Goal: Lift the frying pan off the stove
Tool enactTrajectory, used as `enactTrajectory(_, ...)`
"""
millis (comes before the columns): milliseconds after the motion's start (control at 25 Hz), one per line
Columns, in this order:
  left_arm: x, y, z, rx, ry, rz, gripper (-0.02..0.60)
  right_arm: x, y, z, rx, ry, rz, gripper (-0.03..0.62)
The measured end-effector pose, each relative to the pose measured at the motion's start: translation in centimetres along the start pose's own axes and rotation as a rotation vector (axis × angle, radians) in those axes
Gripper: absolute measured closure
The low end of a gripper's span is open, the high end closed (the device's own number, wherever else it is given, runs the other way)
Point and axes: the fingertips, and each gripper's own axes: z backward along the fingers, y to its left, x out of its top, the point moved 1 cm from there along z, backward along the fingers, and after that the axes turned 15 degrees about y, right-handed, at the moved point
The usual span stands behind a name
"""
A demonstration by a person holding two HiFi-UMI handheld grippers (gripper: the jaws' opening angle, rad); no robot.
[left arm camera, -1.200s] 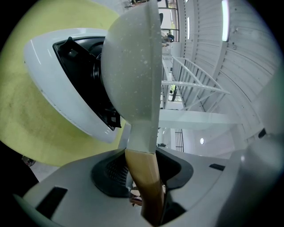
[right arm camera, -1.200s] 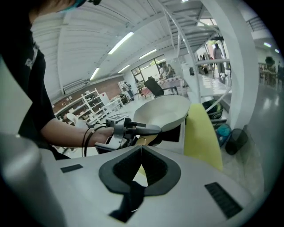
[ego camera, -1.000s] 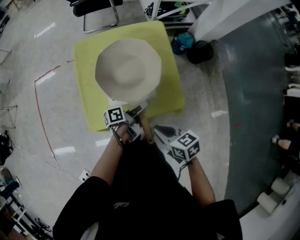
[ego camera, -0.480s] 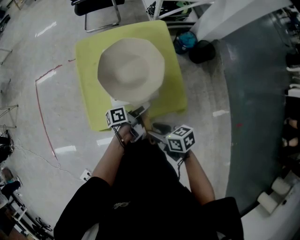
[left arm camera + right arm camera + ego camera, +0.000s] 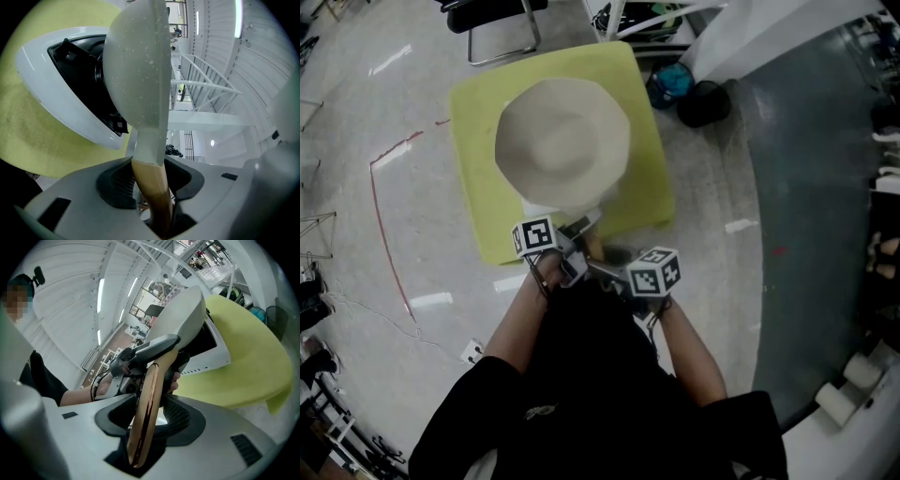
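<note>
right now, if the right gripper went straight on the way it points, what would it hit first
Probably the left gripper, clamped further up the pan handle. The right gripper's jaws have just been opening and straddle that handle without pressing it; depth is hard to judge.

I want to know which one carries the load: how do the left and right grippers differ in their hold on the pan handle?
The left gripper is clamped on the wooden handle; the right gripper has jaws that have just been opening and stand wide, with the handle between them unpressed. In the head view the left gripper sits nearer the frying pan, the right gripper farther back. Both straddle the same handle.
</note>
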Motion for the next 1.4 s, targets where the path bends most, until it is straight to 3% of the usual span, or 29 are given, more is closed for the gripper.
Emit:
enactTrajectory(160, 0.0, 0.0, -0.1, 0.002, 0.028, -0.014, 0.382, -0.2, 0.1, -0.3, 0.083, -0.013, -0.044, 0.423)
enactTrajectory(360, -0.3, -0.1, -0.2, -0.019, 0.059, 0.015, 0.382, -0.2, 0.2, -0.5, 0.095, 0.003, -0.036, 0.430)
enactTrajectory(520, -0.1, -0.2, -0.1, -0.016, 0.066, -0.030, 0.382, 0.0, 0.6, -0.2, 0.129, -0.016, -0.037, 0.436)
enactTrajectory(680, -0.2, -0.7, -0.3, -0.055, 0.048, -0.016, 0.380, 0.1, 0.8, -0.1, 0.118, 0.002, -0.006, 0.430)
enactTrajectory(880, -0.1, -0.7, -0.2, -0.028, 0.072, -0.044, 0.380, 0.0, 1.0, -0.1, 0.104, 0.017, 0.009, 0.428)
enactTrajectory(1400, 0.1, -2.1, 0.1, -0.127, 0.003, 0.000, 0.379, 0.8, 2.0, 0.6, 0.166, -0.026, 0.011, 0.427)
